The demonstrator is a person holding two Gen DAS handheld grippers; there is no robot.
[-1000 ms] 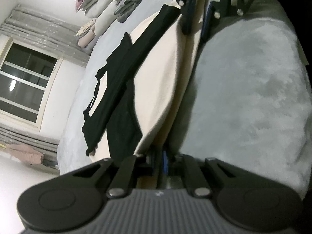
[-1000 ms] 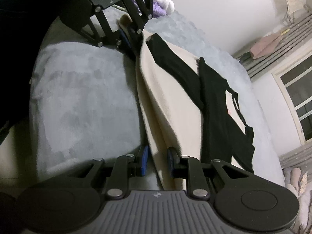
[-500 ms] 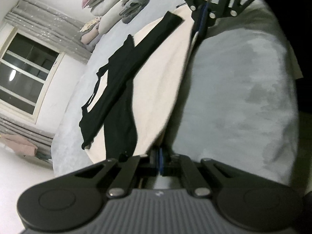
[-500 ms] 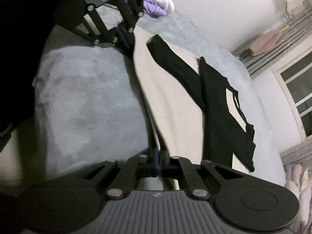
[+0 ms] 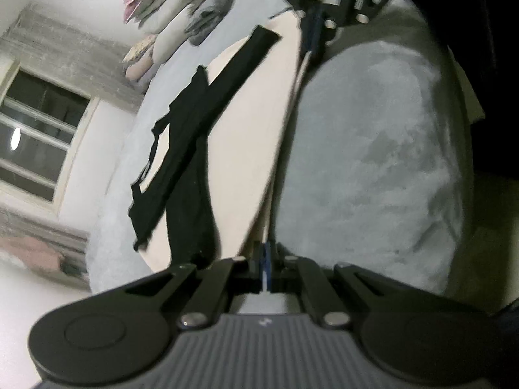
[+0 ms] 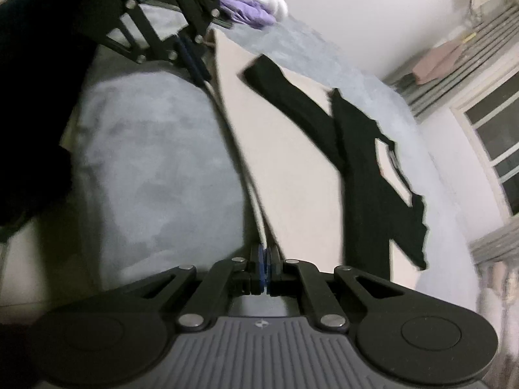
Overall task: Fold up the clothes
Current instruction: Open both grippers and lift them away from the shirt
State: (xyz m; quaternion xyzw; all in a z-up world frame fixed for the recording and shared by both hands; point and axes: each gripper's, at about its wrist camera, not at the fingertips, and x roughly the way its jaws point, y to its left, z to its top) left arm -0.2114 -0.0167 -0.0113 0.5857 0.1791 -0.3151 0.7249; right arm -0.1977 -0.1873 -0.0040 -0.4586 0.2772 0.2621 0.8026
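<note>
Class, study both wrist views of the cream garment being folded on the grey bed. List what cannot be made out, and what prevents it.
- Near end of the cream garment: left wrist view, hidden behind the left gripper.
- Its edge inside the right gripper: right wrist view, covered by the closed pads.
- Black garment outline: smeared by motion blur.
- Pillow pile: left wrist view, blurred, cut by the top edge.

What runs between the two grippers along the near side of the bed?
The cream garment's near edge, stretched from the right gripper to the left gripper, both shut on it. Right wrist view shows the whole stretch; grey blanket lies beside it.
</note>
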